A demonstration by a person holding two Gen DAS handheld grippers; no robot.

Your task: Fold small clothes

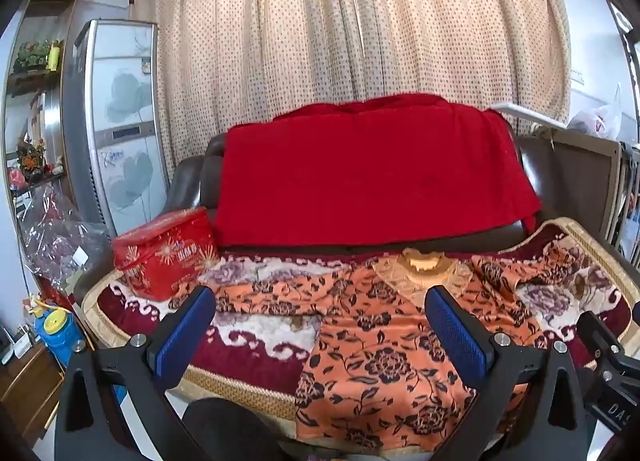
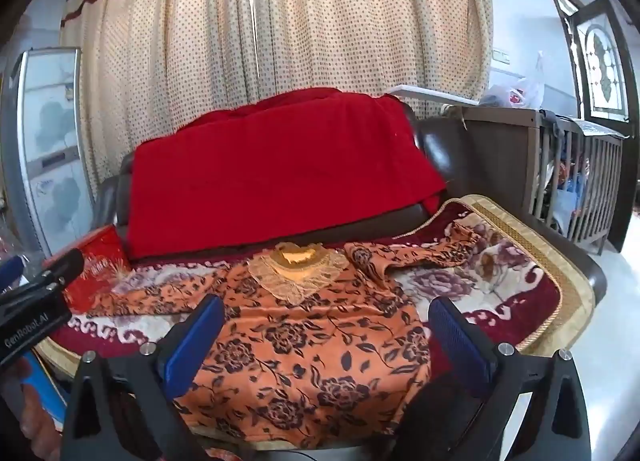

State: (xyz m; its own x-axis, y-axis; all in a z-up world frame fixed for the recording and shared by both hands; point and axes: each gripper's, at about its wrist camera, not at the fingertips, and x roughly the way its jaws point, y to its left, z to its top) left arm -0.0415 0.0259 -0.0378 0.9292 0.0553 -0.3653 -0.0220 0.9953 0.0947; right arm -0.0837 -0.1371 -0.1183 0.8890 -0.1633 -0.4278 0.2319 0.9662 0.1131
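The small orange blouse [image 1: 384, 361] with the dark flower print and a lace collar lies spread flat, front up, on a plush maroon-and-cream floral blanket [image 1: 256, 345] with a gold braided border that covers the seat of a dark leather sofa [image 1: 188, 177]. Its collar points toward the sofa back and its hem toward me; both sleeves are stretched out sideways, the one on the right a little crumpled near its cuff.

A bright red cloth [image 1: 368, 173] hangs over the sofa back. At the left end of the blanket stands a red zipped fabric box [image 1: 164, 253] with gold fireworks on it, close to the tip of the left sleeve. Behind everything hangs a cream dotted curtain [image 1: 340, 21].

The left gripper [image 1: 320, 325] is poised above the blouse's left half, its blue-padded jaws wide apart with nothing between them. The right gripper [image 2: 326, 335] hovers over the right half of the blouse, jaws likewise spread wide and empty. Neither touches the fabric as far as I can see.
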